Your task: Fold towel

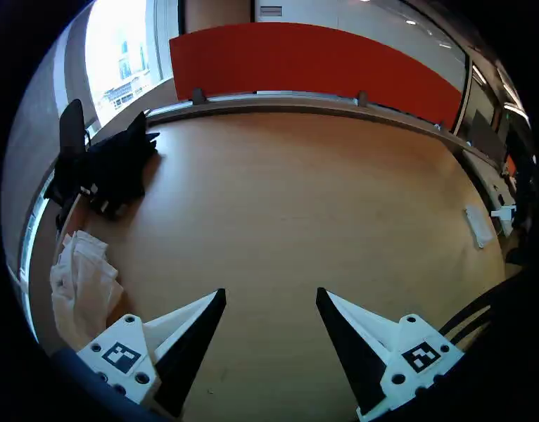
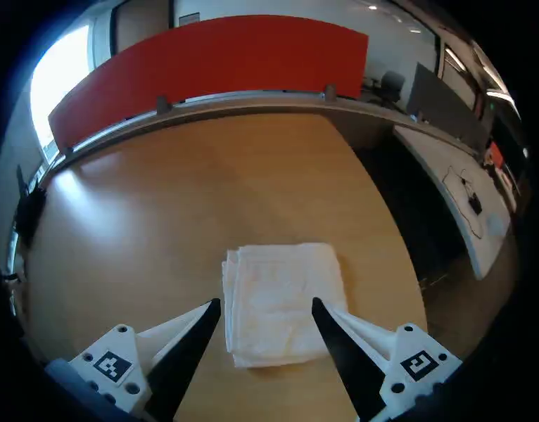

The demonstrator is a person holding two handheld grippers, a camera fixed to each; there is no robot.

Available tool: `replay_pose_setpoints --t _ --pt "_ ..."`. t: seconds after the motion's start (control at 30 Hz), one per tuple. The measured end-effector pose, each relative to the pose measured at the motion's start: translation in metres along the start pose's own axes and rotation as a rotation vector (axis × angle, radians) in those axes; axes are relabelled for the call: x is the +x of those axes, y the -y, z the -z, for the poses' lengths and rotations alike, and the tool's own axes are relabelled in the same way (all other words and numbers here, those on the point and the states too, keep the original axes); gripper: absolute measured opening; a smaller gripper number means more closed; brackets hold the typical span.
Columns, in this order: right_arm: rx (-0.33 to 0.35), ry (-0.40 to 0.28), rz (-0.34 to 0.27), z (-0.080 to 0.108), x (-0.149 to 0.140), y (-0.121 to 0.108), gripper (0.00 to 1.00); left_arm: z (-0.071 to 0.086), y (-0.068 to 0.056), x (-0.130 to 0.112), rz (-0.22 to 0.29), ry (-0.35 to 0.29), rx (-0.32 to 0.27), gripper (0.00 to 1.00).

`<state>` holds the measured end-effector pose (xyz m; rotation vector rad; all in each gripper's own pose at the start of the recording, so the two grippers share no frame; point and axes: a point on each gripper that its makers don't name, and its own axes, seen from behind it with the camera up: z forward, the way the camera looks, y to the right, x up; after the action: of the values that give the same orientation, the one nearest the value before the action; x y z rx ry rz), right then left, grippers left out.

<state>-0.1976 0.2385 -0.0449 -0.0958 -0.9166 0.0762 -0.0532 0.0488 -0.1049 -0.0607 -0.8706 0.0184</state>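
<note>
A folded white towel [image 2: 283,309] lies flat on the wooden table [image 2: 164,204], near its right edge. My right gripper [image 2: 264,302] hovers open over it, one black finger over the towel's left edge and the other over its right part, neither pressing on it. In the left gripper view, my left gripper [image 1: 269,294] is open over bare wood [image 1: 290,197] with nothing between its fingers. Far off to the right in that view lies a small folded white towel [image 1: 478,225].
A loose heap of white towels [image 1: 83,288] sits at the table's left edge. A black bag or garment [image 1: 115,165] lies behind it, beside a dark chair [image 1: 71,126]. A red partition [image 1: 305,63] lines the far edge. Across an aisle to the right stands another desk [image 2: 445,190].
</note>
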Motion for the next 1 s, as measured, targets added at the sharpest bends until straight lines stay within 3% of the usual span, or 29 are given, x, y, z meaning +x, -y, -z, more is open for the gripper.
replay_pose_setpoints --t 0.33,0.67,1.0 --pt "-0.038 -0.123 -0.037 0.008 0.023 -0.003 1.00 0.001 0.005 0.015 0.001 -0.038 0.014 0.95" --pt "-0.086 -0.341 -0.091 0.024 0.060 -0.008 1.00 0.002 0.004 0.033 0.000 -0.095 0.023 0.95" --pt "-0.120 -0.563 -0.076 0.057 0.097 -0.005 1.00 0.002 0.005 0.046 -0.013 -0.139 0.040 0.95"
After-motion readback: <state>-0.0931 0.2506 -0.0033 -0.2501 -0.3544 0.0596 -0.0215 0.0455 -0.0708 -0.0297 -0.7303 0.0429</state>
